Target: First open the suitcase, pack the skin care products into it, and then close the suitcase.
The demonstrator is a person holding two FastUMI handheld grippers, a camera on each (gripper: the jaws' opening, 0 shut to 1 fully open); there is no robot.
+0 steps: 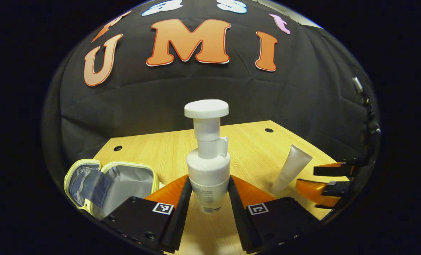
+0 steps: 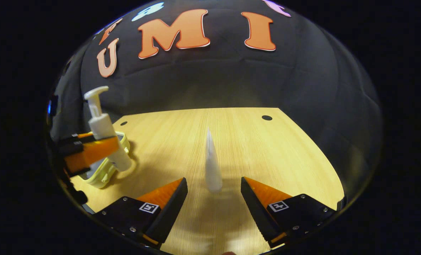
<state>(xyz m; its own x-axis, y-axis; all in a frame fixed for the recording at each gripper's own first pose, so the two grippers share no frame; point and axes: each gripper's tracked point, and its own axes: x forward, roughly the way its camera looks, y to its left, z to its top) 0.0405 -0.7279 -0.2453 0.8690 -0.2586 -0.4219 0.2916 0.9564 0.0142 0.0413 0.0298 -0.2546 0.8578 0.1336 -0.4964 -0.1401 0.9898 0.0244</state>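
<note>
Left claw (image 1: 209, 191) clamped on pump bottle (image 1: 208, 166) — right claw (image 2: 214, 191) apart around tube (image 2: 212, 166).

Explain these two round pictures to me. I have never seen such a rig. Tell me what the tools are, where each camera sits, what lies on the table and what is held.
A person holds a two-finger gripper in each hand; a fisheye camera rides on each and looks forward along its fingers.

Left gripper view: the left gripper is closed on a white pump bottle, both fingers pressing its sides. To its left on the wooden table lies a small open pouch with a pale yellow rim and grey lining, which serves as the suitcase. To the right lies a white tube, with the other gripper just beyond it.

Right gripper view: the right gripper is open, its fingers on either side of the same white tube, touching nothing. At far left the other gripper carries the bottle over the pouch.
</note>
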